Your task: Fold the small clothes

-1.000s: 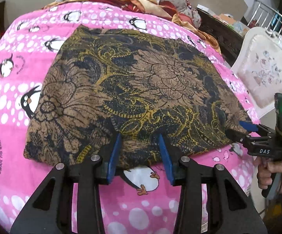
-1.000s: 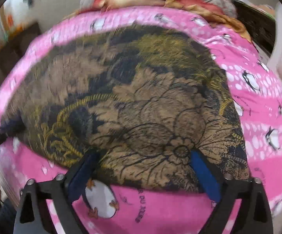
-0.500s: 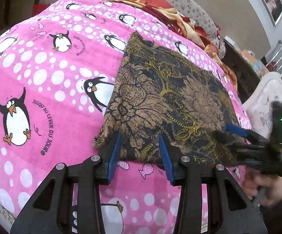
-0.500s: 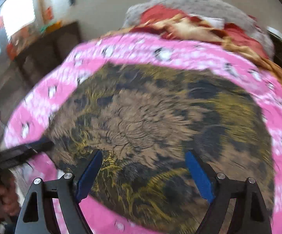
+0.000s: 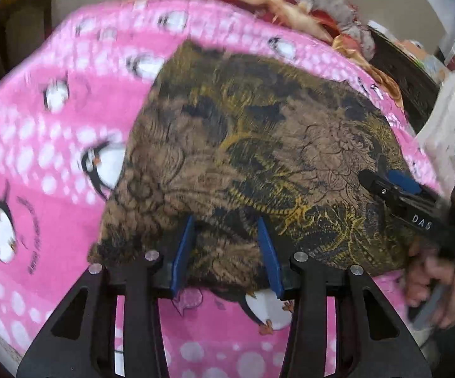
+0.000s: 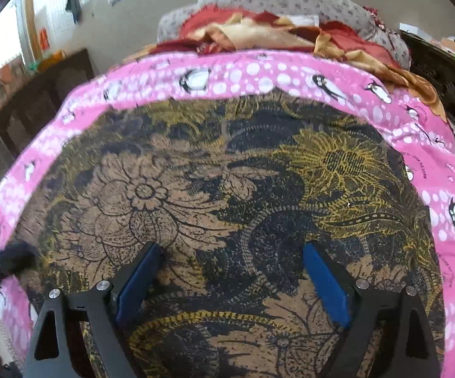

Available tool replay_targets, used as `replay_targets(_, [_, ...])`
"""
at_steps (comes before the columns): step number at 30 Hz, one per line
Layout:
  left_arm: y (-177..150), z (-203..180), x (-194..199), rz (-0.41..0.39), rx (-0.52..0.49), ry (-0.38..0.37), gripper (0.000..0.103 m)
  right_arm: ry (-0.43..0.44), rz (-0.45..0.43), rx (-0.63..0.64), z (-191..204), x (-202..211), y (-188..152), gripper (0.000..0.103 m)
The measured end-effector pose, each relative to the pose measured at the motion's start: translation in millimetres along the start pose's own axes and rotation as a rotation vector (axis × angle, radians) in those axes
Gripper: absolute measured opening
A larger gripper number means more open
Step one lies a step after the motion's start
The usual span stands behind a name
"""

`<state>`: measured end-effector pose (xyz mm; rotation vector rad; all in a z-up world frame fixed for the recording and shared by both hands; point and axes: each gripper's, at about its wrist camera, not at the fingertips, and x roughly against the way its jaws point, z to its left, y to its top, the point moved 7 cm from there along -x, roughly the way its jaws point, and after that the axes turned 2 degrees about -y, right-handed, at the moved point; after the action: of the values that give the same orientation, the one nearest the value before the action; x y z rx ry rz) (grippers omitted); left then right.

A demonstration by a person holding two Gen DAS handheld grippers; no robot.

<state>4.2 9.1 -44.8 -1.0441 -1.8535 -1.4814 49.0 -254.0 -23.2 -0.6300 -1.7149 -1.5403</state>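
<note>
A brown, black and yellow floral cloth (image 5: 259, 163) lies flat on the pink penguin blanket (image 5: 54, 157); it fills the right wrist view (image 6: 227, 204). My left gripper (image 5: 226, 223) is open, its blue pads over the cloth's near edge. My right gripper (image 6: 232, 249) is open wide, low over the cloth near its front edge. The right gripper also shows in the left wrist view (image 5: 388, 179), over the cloth's right side, held by a hand. The left gripper's tip shows at the left edge of the right wrist view (image 6: 4, 258).
A pile of red, gold and grey fabric (image 6: 290, 31) lies at the far end of the blanket. Dark wooden furniture (image 6: 48, 94) stands to the left and a dark cabinet (image 6: 441, 72) to the right. A white chair (image 5: 447, 116) stands right of the bed.
Both grippers have moved in over the cloth. The left one came back from the cloth's left corner onto its near edge; the right one went further over the cloth. Both stay open.
</note>
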Motion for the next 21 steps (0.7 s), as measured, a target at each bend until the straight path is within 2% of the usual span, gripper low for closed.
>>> replay_targets(4, [-3, -4, 0, -0.01, -0.043, 0.046, 0.046, -0.018, 0.005, 0.033, 8, -3, -1, 0.099])
replay_targets(14, [-2, -4, 3, 0.009, 0.004, 0.012, 0.046, 0.004, 0.002, 0.023, 5, -4, -2, 0.102])
replay_targets(16, [-6, -1, 15, 0.01, 0.055, -0.047, 0.046, 0.004, 0.002, 0.024, 5, -4, -2, 0.102])
replay_targets(18, [-18, 7, 32, -0.006, 0.17, -0.232, 0.046, 0.0, 0.002, 0.026, 5, -3, -3, 0.102])
replay_targets(21, [-43, 27, 42, -0.005, 0.312, -0.347, 0.046, -0.002, 0.002, 0.028, 6, -3, -3, 0.102])
